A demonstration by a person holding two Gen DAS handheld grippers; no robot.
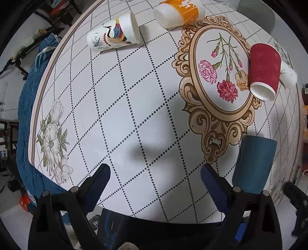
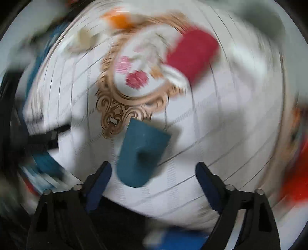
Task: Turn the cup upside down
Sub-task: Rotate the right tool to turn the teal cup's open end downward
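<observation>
A teal cup point(image 1: 255, 163) stands on the table with its closed end up, right of my left gripper point(image 1: 155, 172), which is open and empty above the tablecloth. In the blurred right wrist view the teal cup point(image 2: 141, 153) stands just ahead of my right gripper point(image 2: 154, 170), which is open and empty; the cup is nearer its left finger, not between the pads. A red ribbed cup point(image 1: 264, 71) lies on its side on the floral medallion, and it also shows in the right wrist view point(image 2: 192, 57).
A crane-print cup point(image 1: 114, 32) and an orange-sleeved cup point(image 1: 179, 12) lie on their sides at the far side. A white cup point(image 1: 288, 74) lies behind the red one. The table's edge point(image 1: 41, 92) runs at the left, with blue fabric point(image 1: 28, 107) beyond.
</observation>
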